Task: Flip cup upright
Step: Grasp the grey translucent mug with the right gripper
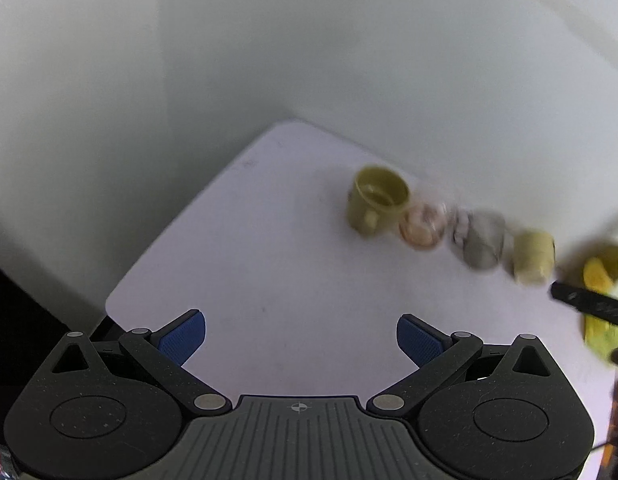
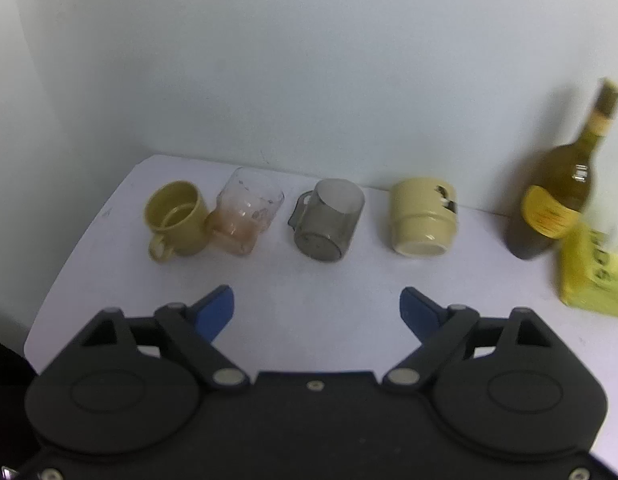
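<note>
Several cups stand in a row near the back of the white table [image 2: 309, 300]. From left: an olive mug [image 2: 177, 218] upright with its handle toward me, a clear pinkish glass [image 2: 245, 212], a smoky grey glass mug [image 2: 327, 220] and a cream mug [image 2: 423, 216]; the last two look upside down, bases showing. My right gripper [image 2: 315, 312] is open and empty, in front of the grey mug. My left gripper [image 1: 301, 336] is open and empty, well in front of the olive mug [image 1: 379, 200]; the row there is blurred.
A dark glass bottle [image 2: 557, 196] with a yellow label stands at the right by the wall. A yellow box [image 2: 593, 276] sits in front of it. The wall runs close behind the cups. The table's left edge [image 1: 181, 224] drops off. A black finger of the other gripper [image 1: 585, 302] shows at the right.
</note>
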`<action>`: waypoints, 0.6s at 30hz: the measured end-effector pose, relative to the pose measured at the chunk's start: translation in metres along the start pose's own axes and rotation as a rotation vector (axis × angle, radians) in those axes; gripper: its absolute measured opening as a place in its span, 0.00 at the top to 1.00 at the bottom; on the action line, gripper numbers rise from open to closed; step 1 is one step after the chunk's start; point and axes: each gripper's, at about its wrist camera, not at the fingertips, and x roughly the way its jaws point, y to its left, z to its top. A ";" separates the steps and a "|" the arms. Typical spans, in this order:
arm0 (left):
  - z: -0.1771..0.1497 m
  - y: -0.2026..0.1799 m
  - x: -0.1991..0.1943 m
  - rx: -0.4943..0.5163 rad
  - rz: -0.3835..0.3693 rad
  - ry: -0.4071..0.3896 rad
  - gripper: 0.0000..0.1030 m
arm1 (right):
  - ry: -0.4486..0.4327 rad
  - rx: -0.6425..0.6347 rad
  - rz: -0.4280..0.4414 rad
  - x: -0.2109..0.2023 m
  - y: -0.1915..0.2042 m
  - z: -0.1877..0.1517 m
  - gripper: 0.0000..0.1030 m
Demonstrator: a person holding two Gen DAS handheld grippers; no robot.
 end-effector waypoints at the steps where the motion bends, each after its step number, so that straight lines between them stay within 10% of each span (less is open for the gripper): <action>1: 0.001 0.000 0.000 0.000 0.002 -0.002 0.00 | 0.009 0.001 0.000 0.007 -0.002 0.002 0.16; 9: -0.012 -0.019 -0.008 -0.049 0.091 -0.020 0.00 | 0.137 0.041 0.082 0.112 -0.020 0.037 0.33; 18: -0.032 -0.009 -0.010 -0.155 0.137 0.040 0.00 | 0.184 -0.009 0.034 0.193 -0.012 0.060 0.25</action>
